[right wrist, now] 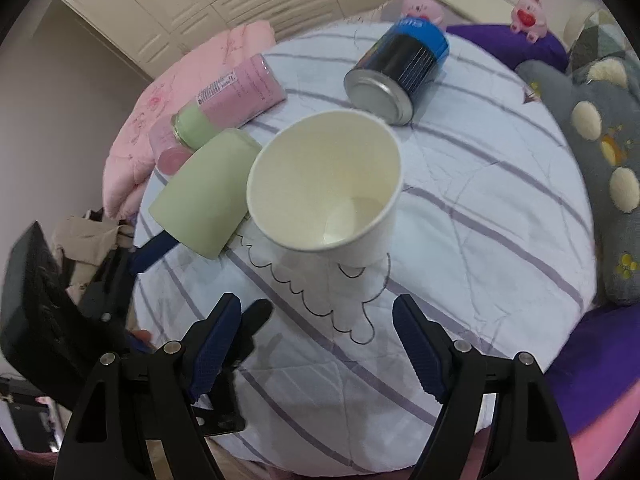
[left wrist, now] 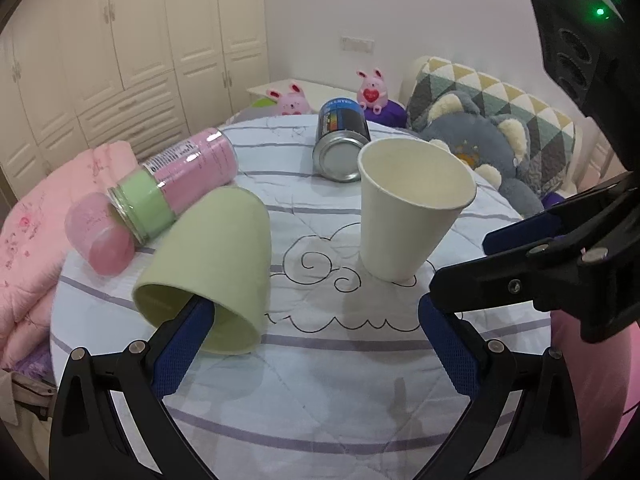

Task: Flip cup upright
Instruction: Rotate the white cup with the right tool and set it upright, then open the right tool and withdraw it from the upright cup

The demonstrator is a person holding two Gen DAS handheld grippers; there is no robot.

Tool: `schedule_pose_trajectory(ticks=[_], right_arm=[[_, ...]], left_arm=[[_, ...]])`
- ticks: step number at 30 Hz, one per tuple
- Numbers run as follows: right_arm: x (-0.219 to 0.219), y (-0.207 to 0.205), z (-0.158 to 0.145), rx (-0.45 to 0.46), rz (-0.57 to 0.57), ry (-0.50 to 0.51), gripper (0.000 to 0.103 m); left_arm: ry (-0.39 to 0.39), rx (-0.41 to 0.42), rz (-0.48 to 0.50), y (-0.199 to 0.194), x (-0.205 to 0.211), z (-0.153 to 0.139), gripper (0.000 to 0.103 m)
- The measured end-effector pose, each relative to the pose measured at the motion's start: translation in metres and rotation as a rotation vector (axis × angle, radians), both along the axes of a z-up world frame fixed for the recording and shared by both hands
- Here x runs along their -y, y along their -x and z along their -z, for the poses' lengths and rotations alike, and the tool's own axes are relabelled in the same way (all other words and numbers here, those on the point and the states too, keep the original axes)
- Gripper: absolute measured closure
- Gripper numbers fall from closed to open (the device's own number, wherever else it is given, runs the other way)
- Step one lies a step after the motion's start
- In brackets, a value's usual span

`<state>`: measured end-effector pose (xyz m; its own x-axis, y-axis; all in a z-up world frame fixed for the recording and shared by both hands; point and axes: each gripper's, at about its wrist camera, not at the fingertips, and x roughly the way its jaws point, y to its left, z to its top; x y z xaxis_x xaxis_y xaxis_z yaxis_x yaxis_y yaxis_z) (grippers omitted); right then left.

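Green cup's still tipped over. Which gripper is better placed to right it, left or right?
Left. One finger of the left gripper is already inside the mouth of the tilted green cup. The right gripper is open, facing the white cup, which already stands upright.

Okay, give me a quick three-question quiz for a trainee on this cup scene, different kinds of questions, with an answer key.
1. True or false: the white cup stands upright with its mouth up.
2. What is one finger of the left gripper poking into? A) tin can B) green cup C) pink bottle
3. Fill in: the right gripper is ____ and holds nothing.

Key: 1 true. 2 B. 3 open.
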<state>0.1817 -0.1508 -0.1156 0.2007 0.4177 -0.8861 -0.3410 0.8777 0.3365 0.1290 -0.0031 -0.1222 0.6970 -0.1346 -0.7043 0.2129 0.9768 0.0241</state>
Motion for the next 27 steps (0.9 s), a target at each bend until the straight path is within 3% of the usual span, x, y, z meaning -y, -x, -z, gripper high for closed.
schedule_pose_trajectory(ticks=[8, 17, 27], right_arm=[[-0.006, 0.023, -0.021, 0.094, 0.009, 0.025, 0.022], [-0.013, 0.054, -0.054, 0.269, 0.014, 0.037, 0.022], [-0.010, 0.073, -0.071, 0.362, 0.009, -0.024, 0.022]], left_arm=[[-0.013, 0.036, -0.060, 0.018, -0.012, -0.014, 0.000], [-0.023, 0.079, -0.166, 0.039, -0.023, -0.032, 0.000], [-0.019, 0.111, -0.266, 0.060, -0.026, -0.053, 0.000]])
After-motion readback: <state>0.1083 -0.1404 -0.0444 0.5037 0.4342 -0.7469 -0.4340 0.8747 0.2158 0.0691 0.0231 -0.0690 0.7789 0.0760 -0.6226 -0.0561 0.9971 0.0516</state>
